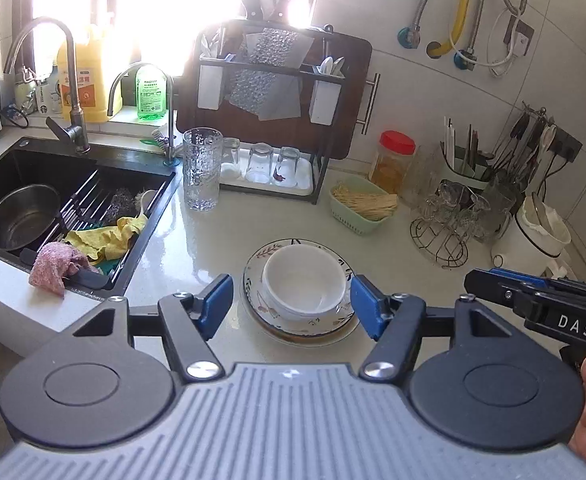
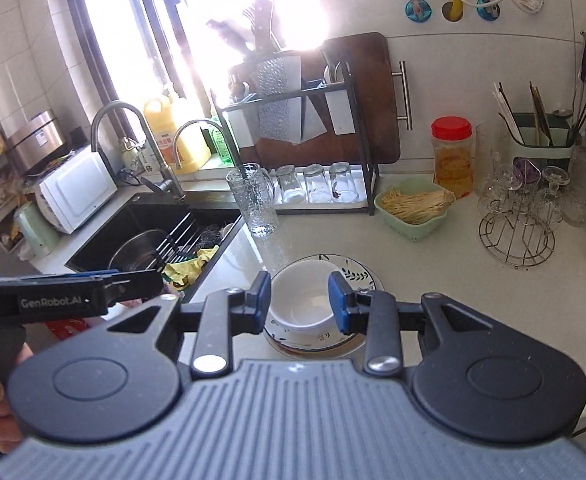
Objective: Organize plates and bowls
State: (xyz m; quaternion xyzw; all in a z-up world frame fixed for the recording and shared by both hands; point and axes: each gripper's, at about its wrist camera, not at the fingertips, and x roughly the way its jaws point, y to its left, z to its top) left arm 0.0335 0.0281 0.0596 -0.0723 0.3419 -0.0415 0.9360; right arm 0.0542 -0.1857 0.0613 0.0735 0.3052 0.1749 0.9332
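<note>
A white bowl (image 1: 304,281) sits in a stack of leaf-patterned plates (image 1: 255,276) on the pale counter. My left gripper (image 1: 291,305) is open and empty, its blue pads either side of the stack, above it. In the right wrist view the bowl (image 2: 302,295) and plates (image 2: 358,273) lie just ahead. My right gripper (image 2: 299,301) is open and empty, held above the bowl. The right gripper also shows in the left wrist view (image 1: 533,292) at the right edge. The left gripper shows in the right wrist view (image 2: 69,292) at the left.
A black sink (image 1: 141,184) at left holds a steel pot (image 1: 21,216) and cloths (image 1: 105,236). A tall textured glass (image 1: 201,168), a black dish rack (image 1: 269,128) with upturned glasses, a green basket (image 1: 363,204), a red-lidded jar (image 1: 395,160) and a wire glass stand (image 1: 449,220) ring the counter.
</note>
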